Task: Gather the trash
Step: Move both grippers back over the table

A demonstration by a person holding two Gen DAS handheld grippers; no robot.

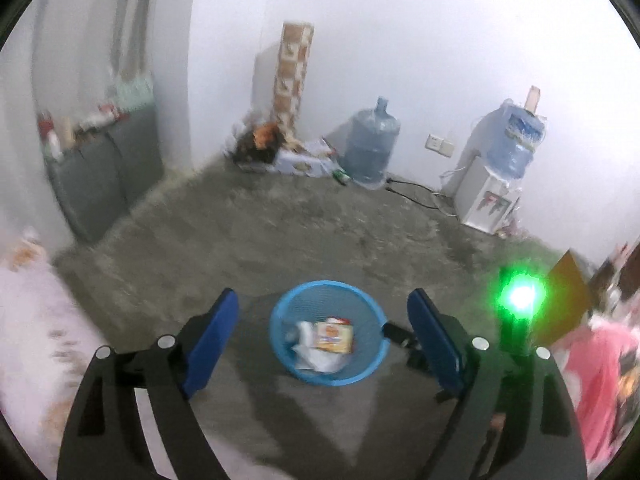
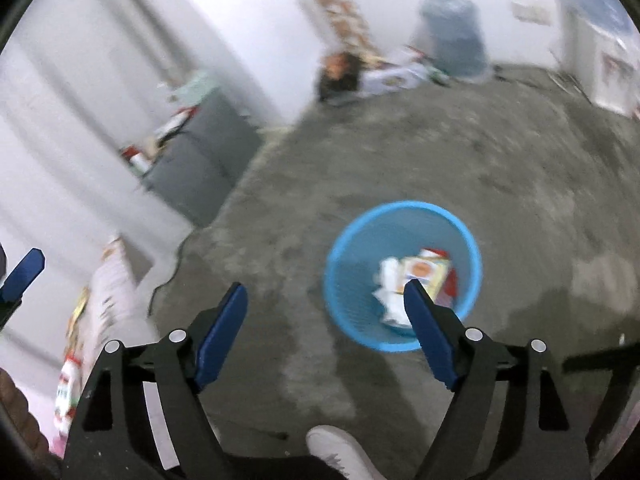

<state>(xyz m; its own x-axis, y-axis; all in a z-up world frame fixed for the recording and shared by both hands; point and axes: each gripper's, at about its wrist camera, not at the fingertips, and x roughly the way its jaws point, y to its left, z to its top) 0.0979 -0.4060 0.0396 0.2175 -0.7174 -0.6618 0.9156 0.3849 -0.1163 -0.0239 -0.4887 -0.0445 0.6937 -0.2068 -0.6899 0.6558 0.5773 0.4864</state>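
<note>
The grey concrete floor [image 1: 320,232] is taking up most of the room and is lying bare around the bin, so nothing is blocking either tool on its way down to it. Along the far wall, a large blue water jug [image 1: 371,145] is standing beside a white water dispenser [image 1: 486,196] at the far right; a grey cabinet [image 1: 106,176] is lining the left wall. All are standing well apart from the work area.

The round blue mesh plastic wastebasket [image 1: 280,344] is sitting on the floor near the person, presumably kept central so both tools can drop into it. Inside it, a flat orange-and-white snack packet [image 1: 334,335] is lying on crumpled white paper [image 1: 308,350], so collected trash is already binned.

The left gripper [image 1: 323,340] is hanging above the basket, jaws spread wide, nothing between the blue pads. The right gripper [image 2: 325,332] is likewise standing spread and empty, its right finger overlapping the basket in view. A white shoe [image 2: 340,454] is showing at the near edge.
</note>
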